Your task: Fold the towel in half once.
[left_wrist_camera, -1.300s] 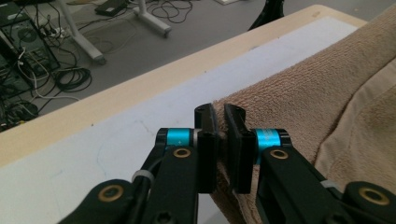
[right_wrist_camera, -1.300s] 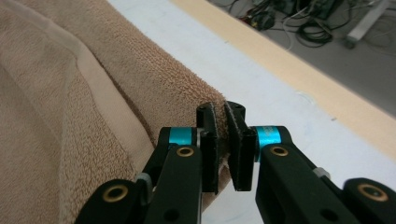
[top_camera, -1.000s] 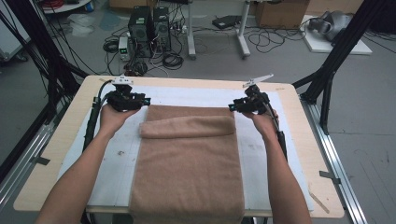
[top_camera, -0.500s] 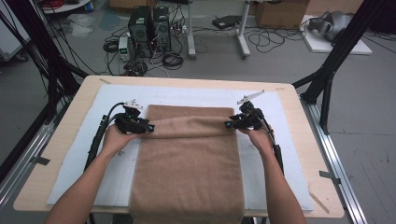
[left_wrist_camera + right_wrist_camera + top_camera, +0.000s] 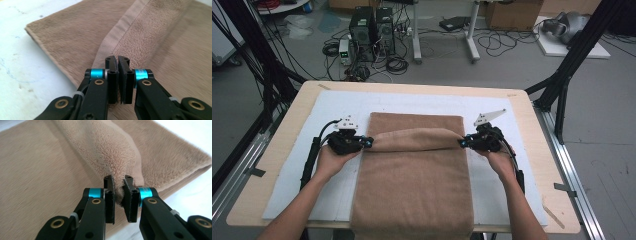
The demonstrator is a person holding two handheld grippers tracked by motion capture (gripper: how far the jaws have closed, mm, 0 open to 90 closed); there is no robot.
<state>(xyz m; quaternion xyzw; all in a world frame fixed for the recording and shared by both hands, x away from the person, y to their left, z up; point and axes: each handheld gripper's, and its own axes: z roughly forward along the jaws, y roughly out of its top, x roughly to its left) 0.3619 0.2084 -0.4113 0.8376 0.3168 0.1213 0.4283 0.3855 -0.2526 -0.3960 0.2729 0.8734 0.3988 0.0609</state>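
Pinching the brown towel's (image 5: 414, 175) raised fold at either end, the left gripper (image 5: 368, 142) and right gripper (image 5: 461, 143) have just closed, jaws narrow on cloth. Beyond the fingers (image 5: 109, 197) the towel lies flat on the white mat (image 5: 337, 107).

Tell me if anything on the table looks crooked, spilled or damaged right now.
Nothing stands out. The brown towel lies square on the white mat, its near end hanging over the table edge, and each tool, left and right, pinches one end of its raised fold.
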